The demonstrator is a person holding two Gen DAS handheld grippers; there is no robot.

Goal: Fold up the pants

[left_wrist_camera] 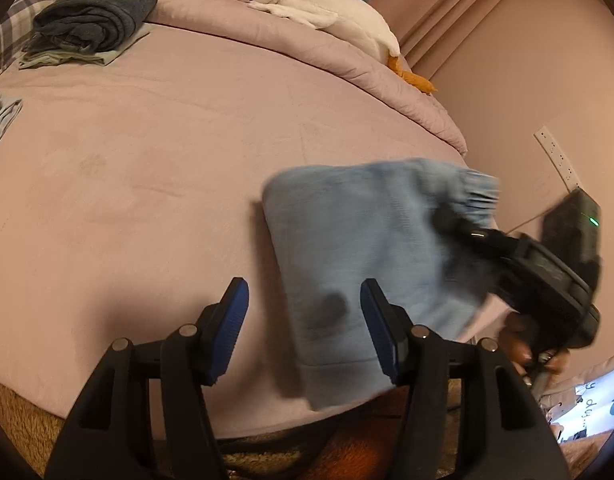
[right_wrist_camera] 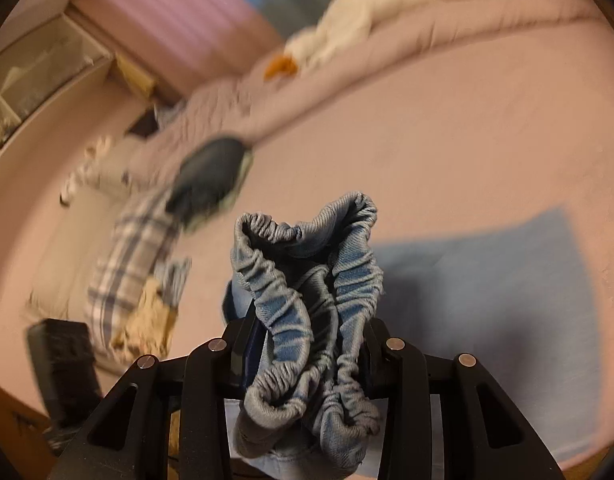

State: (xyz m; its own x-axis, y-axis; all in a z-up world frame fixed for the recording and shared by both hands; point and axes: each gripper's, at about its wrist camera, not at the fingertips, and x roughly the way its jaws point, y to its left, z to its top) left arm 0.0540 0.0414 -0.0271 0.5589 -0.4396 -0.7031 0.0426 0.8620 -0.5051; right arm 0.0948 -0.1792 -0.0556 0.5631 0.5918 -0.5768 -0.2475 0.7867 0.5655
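The light blue pants lie partly folded near the front right edge of the pink bed. My left gripper is open and empty, low over the bed edge, its right finger over the pants' near end. My right gripper is shut on the bunched elastic waistband and holds it up above the bed. In the left wrist view the right gripper reaches in from the right over the pants. The rest of the pants lies flat on the bed, blurred.
A stack of folded clothes with a dark grey top sits at the back left. A white goose plush lies along the back edge. A plaid pillow and small clothes lie at the left. A shaggy rug lies below the bed.
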